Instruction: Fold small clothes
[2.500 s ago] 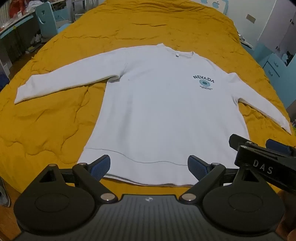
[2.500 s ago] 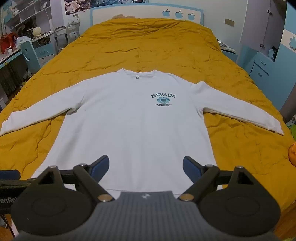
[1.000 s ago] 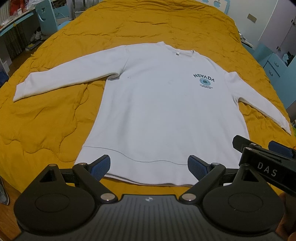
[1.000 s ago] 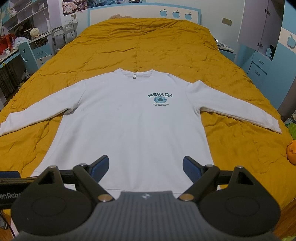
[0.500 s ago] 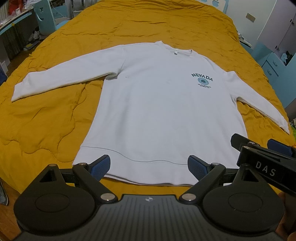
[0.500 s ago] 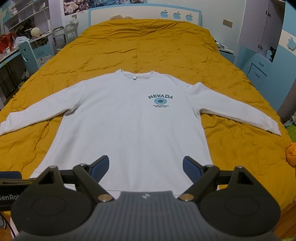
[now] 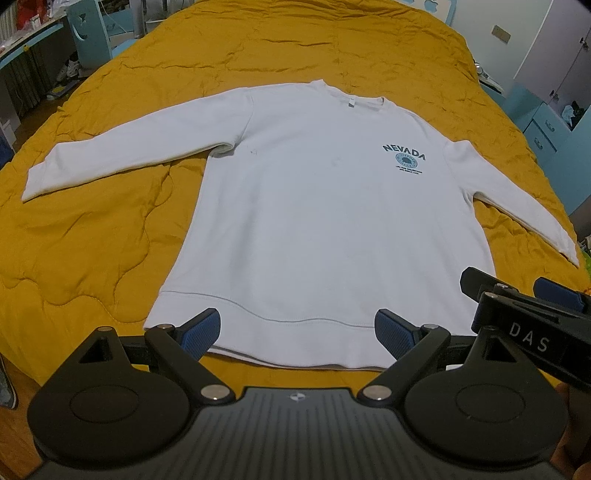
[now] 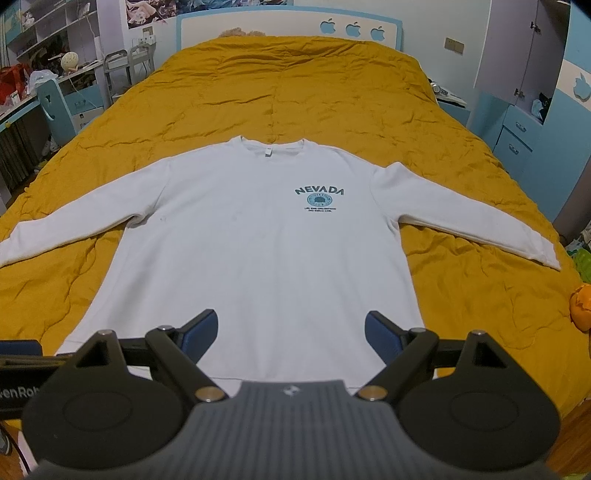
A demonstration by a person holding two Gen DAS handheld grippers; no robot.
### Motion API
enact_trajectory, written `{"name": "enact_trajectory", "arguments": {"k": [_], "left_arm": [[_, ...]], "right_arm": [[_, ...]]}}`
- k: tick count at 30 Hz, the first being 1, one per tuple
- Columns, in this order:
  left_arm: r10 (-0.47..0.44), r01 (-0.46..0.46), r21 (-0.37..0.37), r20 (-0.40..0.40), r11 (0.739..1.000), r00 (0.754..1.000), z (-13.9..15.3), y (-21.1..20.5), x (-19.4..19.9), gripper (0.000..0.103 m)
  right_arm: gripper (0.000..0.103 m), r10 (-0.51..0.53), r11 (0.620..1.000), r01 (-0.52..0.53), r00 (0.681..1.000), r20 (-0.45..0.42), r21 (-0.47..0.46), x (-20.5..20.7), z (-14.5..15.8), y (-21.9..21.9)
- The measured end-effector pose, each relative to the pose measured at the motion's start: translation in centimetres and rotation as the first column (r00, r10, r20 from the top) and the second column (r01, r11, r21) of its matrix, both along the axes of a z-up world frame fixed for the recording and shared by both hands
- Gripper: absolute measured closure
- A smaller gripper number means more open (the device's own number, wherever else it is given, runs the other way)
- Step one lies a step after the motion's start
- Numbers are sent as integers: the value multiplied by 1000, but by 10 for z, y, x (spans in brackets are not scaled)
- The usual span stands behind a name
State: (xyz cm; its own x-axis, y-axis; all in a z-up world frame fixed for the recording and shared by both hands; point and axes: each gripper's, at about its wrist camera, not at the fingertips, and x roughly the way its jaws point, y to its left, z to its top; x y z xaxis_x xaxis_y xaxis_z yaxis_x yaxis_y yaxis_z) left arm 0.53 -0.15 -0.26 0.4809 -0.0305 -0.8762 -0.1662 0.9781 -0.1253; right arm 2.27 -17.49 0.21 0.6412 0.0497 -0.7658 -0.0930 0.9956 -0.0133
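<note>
A white long-sleeved sweatshirt (image 7: 325, 221) (image 8: 266, 251) with a blue NEVADA print lies flat, front up, on the mustard quilt (image 7: 92, 236) (image 8: 295, 85), both sleeves spread outward. My left gripper (image 7: 297, 332) hovers open above the hem, its blue pads (image 7: 201, 332) wide apart with nothing between them. My right gripper (image 8: 291, 332) is open too, over the lower part of the shirt near the hem. The right gripper's fingers (image 7: 554, 299) show at the right edge of the left wrist view. Part of the left gripper (image 8: 18, 354) shows at the left edge of the right wrist view.
The bed's headboard (image 8: 288, 26) stands at the far end. A desk and blue chair (image 8: 55, 107) line the left side, blue drawers (image 8: 517, 136) and a wardrobe the right. An orange object (image 8: 581, 306) lies at the quilt's right edge. Wooden floor shows below the bed's foot.
Both views shifted only slightly; the sweatshirt lies as before and both grippers stay open above the hem.
</note>
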Motion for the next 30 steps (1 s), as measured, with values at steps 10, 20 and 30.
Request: {"name": "enact_trajectory", "arguments": {"k": [10, 20, 30], "left_arm": [[-2, 2, -7, -9, 1000, 1000, -5, -1, 2, 0], [-1, 1, -21, -14, 1000, 1000, -12, 1, 8, 0], [212, -179, -402, 39, 898, 976, -30, 90, 11, 0]], "right_arm": [[20, -5, 1000, 5, 1000, -17, 0, 6, -5, -1], [20, -14, 1000, 14, 999, -30, 1, 12, -10, -1], [20, 154, 987, -157, 986, 69, 40, 38, -12, 23]]}}
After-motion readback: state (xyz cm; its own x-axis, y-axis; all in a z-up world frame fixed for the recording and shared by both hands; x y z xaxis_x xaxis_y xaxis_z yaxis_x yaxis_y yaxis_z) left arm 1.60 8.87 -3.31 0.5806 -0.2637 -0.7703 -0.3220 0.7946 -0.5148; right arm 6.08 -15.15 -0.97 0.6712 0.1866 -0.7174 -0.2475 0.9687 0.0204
